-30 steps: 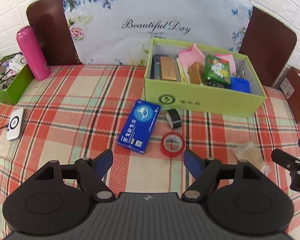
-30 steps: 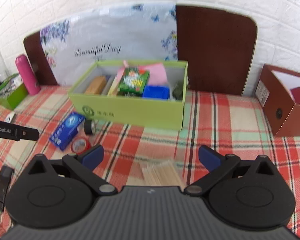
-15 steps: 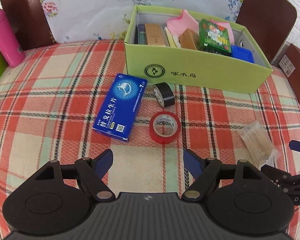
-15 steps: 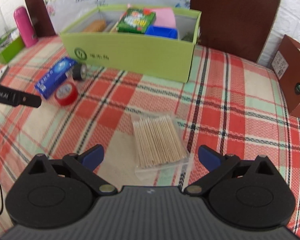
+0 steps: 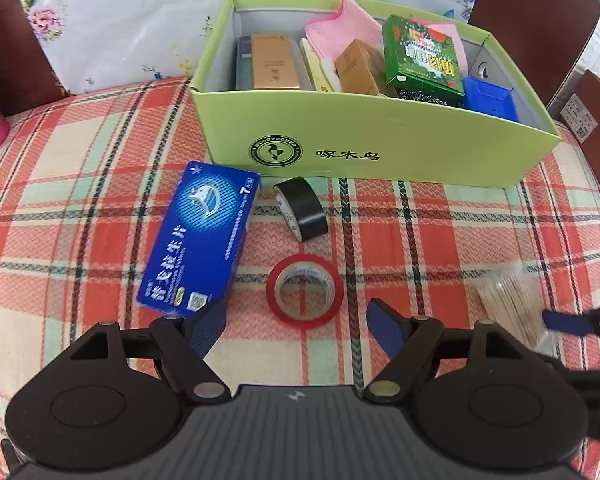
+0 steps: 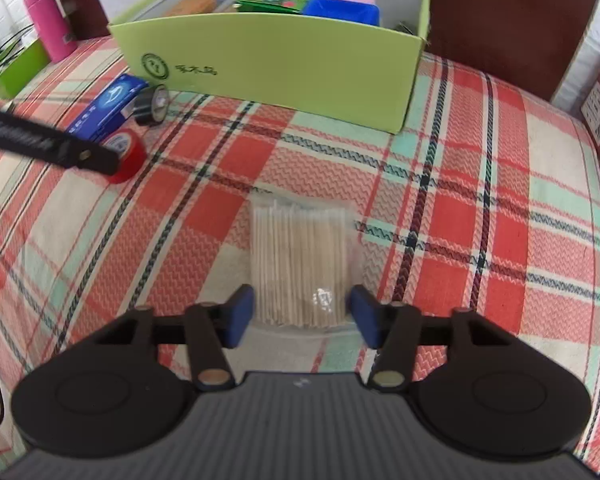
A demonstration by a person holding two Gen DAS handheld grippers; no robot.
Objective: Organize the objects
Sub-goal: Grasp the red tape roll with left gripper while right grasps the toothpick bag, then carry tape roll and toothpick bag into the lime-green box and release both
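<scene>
My right gripper (image 6: pixel 302 316) straddles the near end of the toothpick packet (image 6: pixel 300 264), jaws apart and not yet pinching, so I can lift it toward the green box (image 6: pixel 276 60) beyond. My left gripper (image 5: pixel 296 326) hangs spread just short of the red tape roll (image 5: pixel 305 292), also in front of that box.

We see the right tongs (image 6: pixel 302 314) open, blue pads either side of a clear toothpick packet (image 6: pixel 302 260) | packet flat on the plaid table (image 6: pixel 480 208) | green box (image 6: pixel 276 60) beyond | red tape (image 6: pixel 126 150), black tape (image 6: pixel 152 104), blue carton (image 6: pixel 108 106) at left, near the left tongs' arm (image 6: pixel 48 144)
</scene>
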